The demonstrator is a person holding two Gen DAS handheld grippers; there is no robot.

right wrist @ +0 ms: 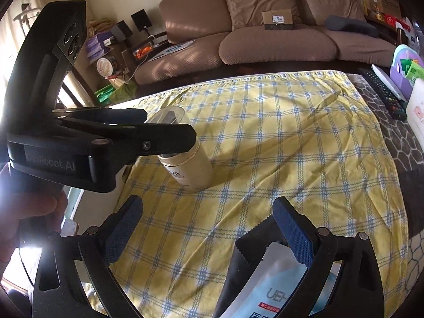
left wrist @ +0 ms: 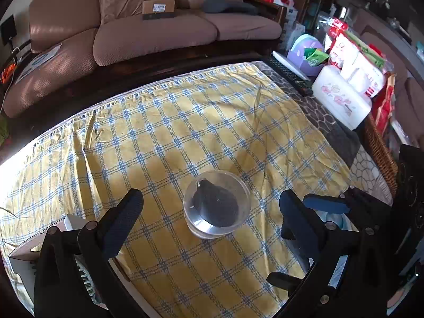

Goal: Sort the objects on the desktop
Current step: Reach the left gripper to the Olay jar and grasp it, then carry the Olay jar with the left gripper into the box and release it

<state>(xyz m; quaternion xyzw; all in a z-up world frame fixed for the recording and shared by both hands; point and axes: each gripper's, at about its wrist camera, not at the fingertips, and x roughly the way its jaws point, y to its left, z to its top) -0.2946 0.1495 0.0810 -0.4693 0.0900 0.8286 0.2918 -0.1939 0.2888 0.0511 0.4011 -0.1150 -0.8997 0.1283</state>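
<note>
The cream bottle stands upright on the checked cloth, its clear cap between the wide jaws of the left gripper, not yet pinched. The right gripper gapes above a white packet, apparently empty. A pinch on the cap alone could tip the bottle.

"3207" printed on the cardboard box lying on the sofa, "Robot.AI" embossed on the left gripper, "UEH" printed on the white pouch, "AY" read on the cream bottle
</note>
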